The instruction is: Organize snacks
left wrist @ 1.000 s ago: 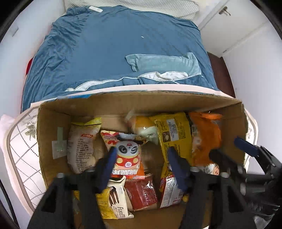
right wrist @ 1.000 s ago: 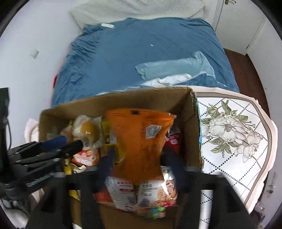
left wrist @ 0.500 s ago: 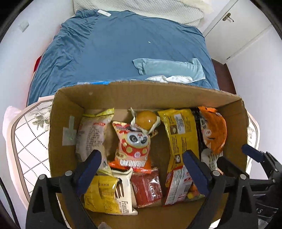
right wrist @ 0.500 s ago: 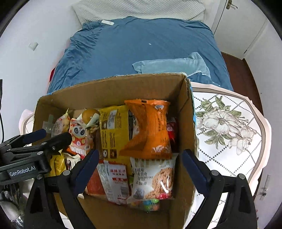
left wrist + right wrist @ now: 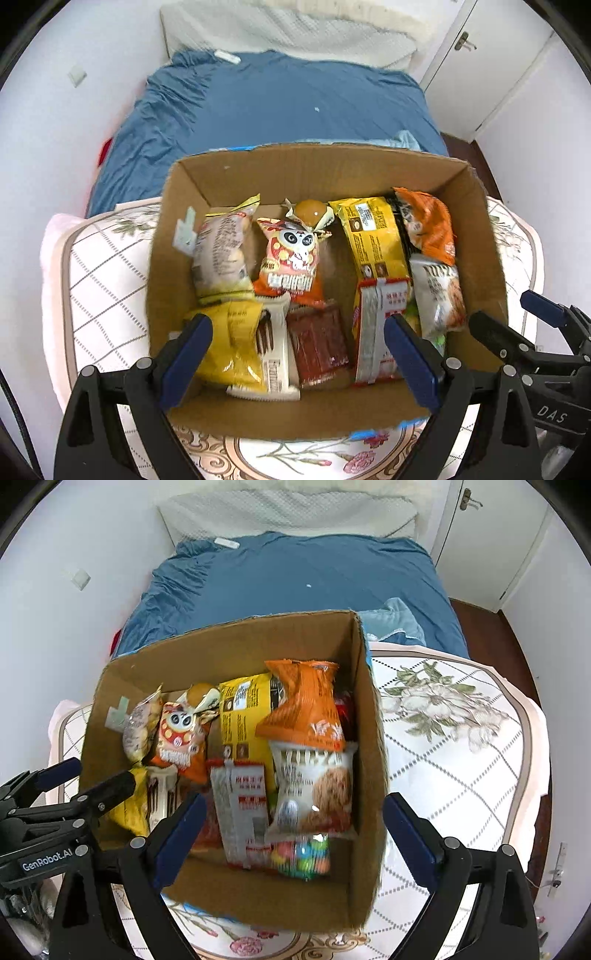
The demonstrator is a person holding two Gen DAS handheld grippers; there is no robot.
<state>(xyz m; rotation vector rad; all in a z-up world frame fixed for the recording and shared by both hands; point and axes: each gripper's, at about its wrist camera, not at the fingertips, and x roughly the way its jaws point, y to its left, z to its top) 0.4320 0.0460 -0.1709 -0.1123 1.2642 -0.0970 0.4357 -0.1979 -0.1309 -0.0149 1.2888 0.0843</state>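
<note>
Both grippers hang above the cardboard box [image 5: 321, 173], spread wide, holding nothing. The left gripper [image 5: 299, 354] is over the yellow bag [image 5: 229, 343]. The right gripper [image 5: 291, 830] is over the cookie bag [image 5: 314, 786]. The table [image 5: 461, 746] is bare on the right.

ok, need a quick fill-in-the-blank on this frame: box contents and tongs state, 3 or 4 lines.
1. The snacks sit inside a ____ box.
2. The panda-print packet stands between the pale biscuit bag and the ____ packet.
3. Both the left tongs and the right tongs are ____ and hold nothing.
4. Beyond the box lies a bed with a ____ sheet.

Missing: cardboard; yellow; open; blue
</note>
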